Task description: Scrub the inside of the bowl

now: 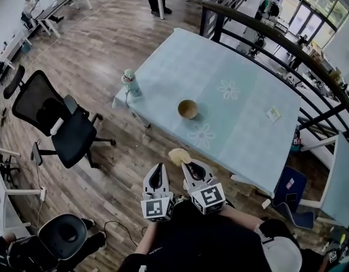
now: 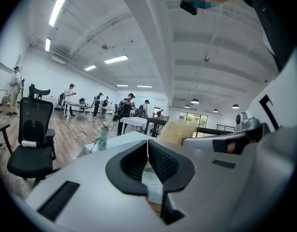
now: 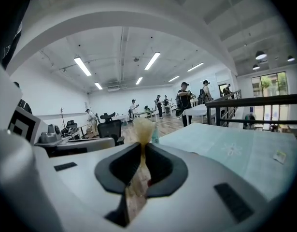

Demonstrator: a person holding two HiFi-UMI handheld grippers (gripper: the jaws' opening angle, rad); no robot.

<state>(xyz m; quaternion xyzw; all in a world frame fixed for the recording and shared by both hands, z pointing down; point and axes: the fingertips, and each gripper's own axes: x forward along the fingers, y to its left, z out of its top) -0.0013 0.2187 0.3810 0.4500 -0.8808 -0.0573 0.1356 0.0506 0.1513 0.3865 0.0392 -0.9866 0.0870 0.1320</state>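
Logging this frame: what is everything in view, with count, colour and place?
table: one, pale blue flowered cloth, ahead of the person
bowl: one, brown, near the table's middle
bottle: one, pale green, table's left corner
packet: one, whitish, table's right side
office chairs: several, black, floor at left
people: several, mostly dark clothes, far background
scrubber: one, pale yellow, in the right tool
left tool: one, white and black, shut, empty
right tool: one, white and black, shut on the scrubber

The right gripper (image 3: 142,148) has its black fingers (image 3: 163,167) pressed together on a pale fibrous scrubber (image 3: 142,128), whose tuft sticks out past them. A light blue flower-printed surface (image 3: 220,146) lies ahead to the right.
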